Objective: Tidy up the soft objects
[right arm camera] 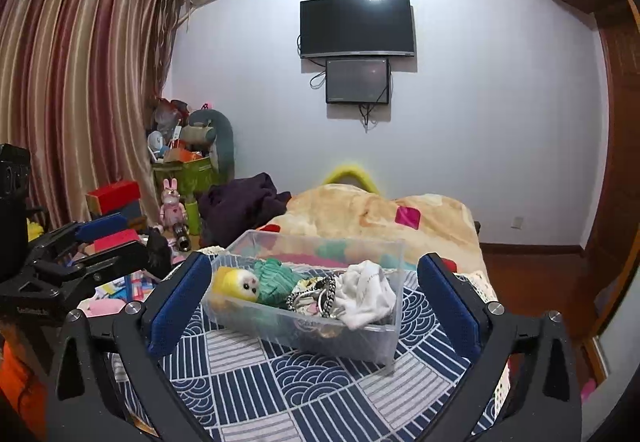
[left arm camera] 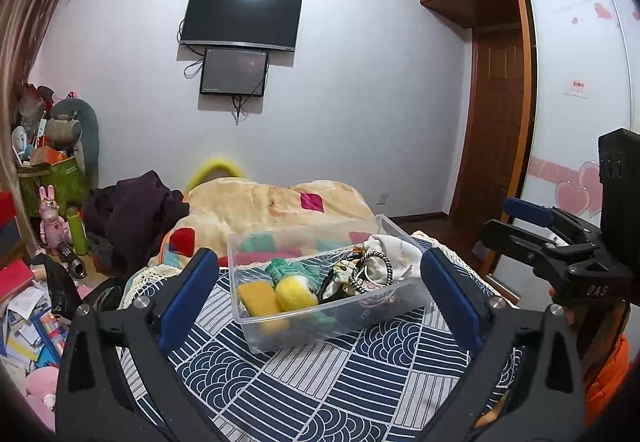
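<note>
A clear plastic bin (left arm camera: 404,238) stands on a blue-and-white patterned cloth (left arm camera: 320,382). It holds a yellow sponge (left arm camera: 258,300), a yellow-headed doll in green knit (left arm camera: 294,284), black-and-white hair bands (left arm camera: 370,268) and a white cloth pouch (left arm camera: 394,252). The bin (right arm camera: 312,334), the doll (right arm camera: 240,284), the bands (right arm camera: 320,296) and the pouch (right arm camera: 366,294) also show in the right wrist view. My left gripper (left arm camera: 320,298) is open and empty, its fingers on either side of the bin. My right gripper (right arm camera: 314,300) is open and empty in front of the bin.
A rumpled beige blanket (left arm camera: 276,206) and dark clothing (left arm camera: 136,214) lie behind the bin. Toys, boxes and papers (left arm camera: 36,282) clutter the floor at left. A wardrobe (left arm camera: 576,90) stands at right. The right gripper shows at the right edge of the left view (left arm camera: 532,230).
</note>
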Demonstrator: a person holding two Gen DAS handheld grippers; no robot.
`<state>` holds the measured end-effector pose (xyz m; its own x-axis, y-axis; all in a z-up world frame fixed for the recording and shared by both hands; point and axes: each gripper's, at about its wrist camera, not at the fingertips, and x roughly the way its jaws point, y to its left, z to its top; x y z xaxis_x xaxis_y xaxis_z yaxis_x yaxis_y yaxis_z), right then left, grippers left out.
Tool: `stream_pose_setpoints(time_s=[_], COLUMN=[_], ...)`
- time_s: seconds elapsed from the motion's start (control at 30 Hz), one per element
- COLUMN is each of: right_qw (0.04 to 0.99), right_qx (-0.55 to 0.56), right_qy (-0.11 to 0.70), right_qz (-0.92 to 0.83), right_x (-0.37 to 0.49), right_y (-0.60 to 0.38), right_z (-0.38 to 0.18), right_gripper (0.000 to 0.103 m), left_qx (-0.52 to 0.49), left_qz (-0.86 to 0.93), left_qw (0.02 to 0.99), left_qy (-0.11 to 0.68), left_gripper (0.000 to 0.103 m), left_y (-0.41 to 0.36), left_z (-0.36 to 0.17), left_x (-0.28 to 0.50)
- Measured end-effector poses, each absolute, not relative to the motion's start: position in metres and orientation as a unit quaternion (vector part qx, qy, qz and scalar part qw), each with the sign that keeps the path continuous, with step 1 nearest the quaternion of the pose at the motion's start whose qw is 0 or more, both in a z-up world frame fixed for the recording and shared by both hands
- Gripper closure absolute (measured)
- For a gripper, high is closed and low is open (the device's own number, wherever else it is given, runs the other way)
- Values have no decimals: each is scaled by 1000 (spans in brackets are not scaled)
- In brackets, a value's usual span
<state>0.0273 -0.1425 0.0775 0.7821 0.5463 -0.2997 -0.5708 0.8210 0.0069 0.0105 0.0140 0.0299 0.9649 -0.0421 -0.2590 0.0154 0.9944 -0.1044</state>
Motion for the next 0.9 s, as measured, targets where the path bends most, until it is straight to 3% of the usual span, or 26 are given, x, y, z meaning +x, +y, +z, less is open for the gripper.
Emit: stream_pose_setpoints(time_s=[0.9], right_qw=[943], right_qx=[-38], right_qy=[138], right_qz=[300], right_x=[8], right_y=[-147], right_z=[65], right_gripper=[0], left_qx=[-28], left_qz=[-16], left_qw=[993], left_qy=[117], left_gripper=[0], left_y=[-4], left_z=[23], left_x=[-2])
